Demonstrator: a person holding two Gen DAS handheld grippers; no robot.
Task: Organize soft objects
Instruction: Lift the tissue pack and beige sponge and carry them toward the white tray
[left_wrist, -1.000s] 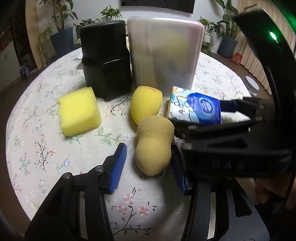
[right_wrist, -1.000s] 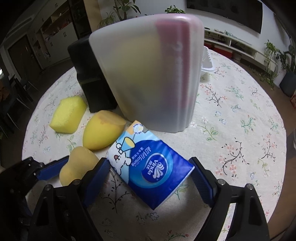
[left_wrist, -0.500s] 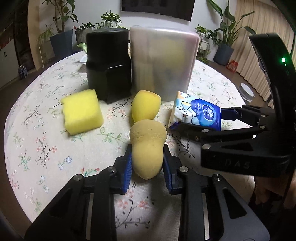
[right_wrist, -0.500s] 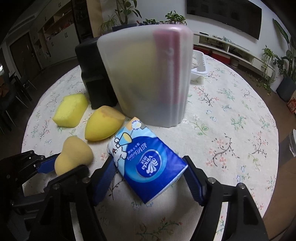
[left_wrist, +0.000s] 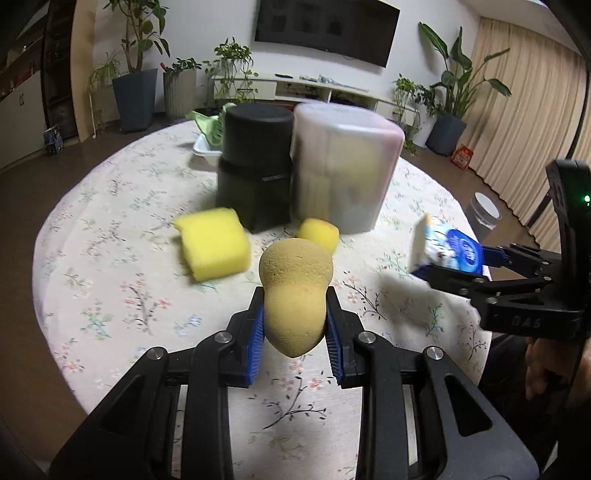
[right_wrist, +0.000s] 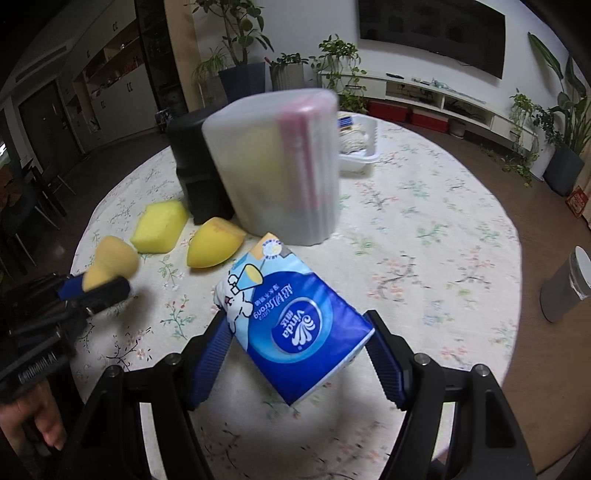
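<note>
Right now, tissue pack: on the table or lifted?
Lifted. The tissue pack sits clamped between the right gripper jaws, tilted, and in the left wrist view it hangs clear above the floral tablecloth.

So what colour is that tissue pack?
The tissue pack is mostly deep blue, with a pale blue and white cartoon end. The right wrist view shows it best.
</note>
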